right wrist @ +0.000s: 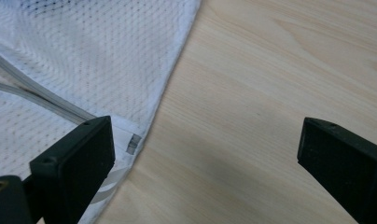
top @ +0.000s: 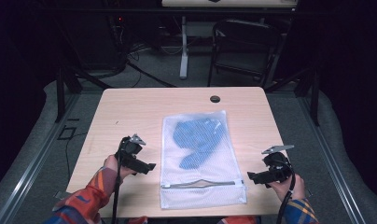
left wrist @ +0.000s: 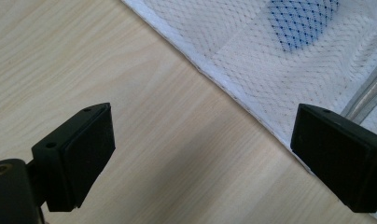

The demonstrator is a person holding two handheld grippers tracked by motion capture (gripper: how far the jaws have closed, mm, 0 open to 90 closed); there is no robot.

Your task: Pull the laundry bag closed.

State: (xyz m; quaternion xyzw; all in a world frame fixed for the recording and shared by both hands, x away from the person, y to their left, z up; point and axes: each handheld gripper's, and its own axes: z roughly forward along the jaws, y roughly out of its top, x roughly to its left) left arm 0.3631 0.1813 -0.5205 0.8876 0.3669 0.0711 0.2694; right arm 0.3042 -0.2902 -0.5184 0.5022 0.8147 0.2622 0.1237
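Note:
A white mesh laundry bag [top: 200,158] lies flat in the middle of the wooden table [top: 130,107], with a blue cloth [top: 198,137] inside it and a zipper [top: 200,184] across its near end. My left gripper [top: 148,167] hovers just left of the bag, jaws open and empty. In the left gripper view [left wrist: 203,158] the bag's edge [left wrist: 233,88] runs diagonally between the jaws. My right gripper [top: 252,177] sits just right of the bag's near corner, open and empty. In the right gripper view [right wrist: 207,163] the bag's corner [right wrist: 130,140] and zipper [right wrist: 32,93] lie beside the left jaw.
A round dark grommet [top: 215,99] sits near the table's far edge. Beyond the table stand a black chair [top: 242,46] and a white desk leg [top: 183,46]. Bare tabletop lies to either side of the bag.

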